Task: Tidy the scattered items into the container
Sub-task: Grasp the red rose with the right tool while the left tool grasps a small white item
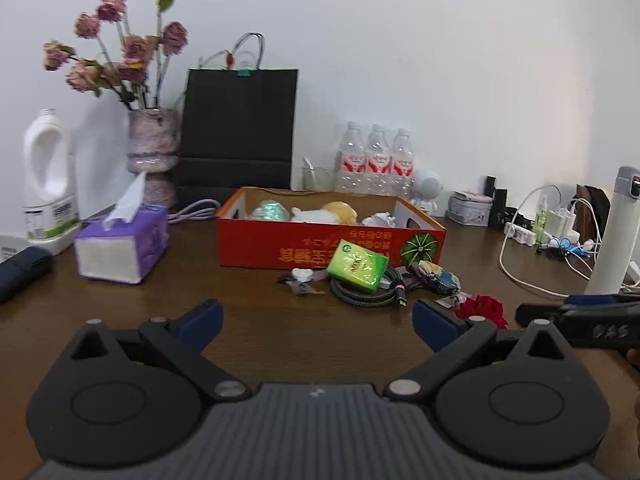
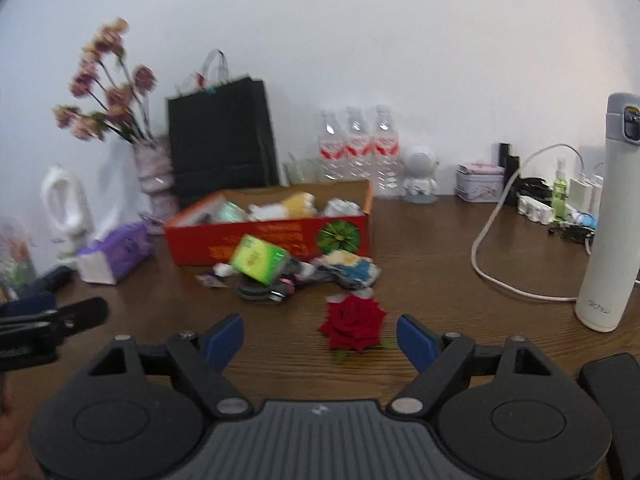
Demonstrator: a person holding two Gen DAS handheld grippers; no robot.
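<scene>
An orange cardboard box stands on the wooden table with plush toys and other items inside. In front of it lie a green packet, a coiled black cable, a small white item, a blue-and-yellow wrapped item and a red fabric rose. My left gripper is open and empty, short of the pile. My right gripper is open, with the rose just ahead between its fingers, untouched.
A purple tissue box, a white detergent bottle, a vase of dried flowers, a black paper bag and water bottles stand behind. A tall white flask, a white cable and chargers are at the right.
</scene>
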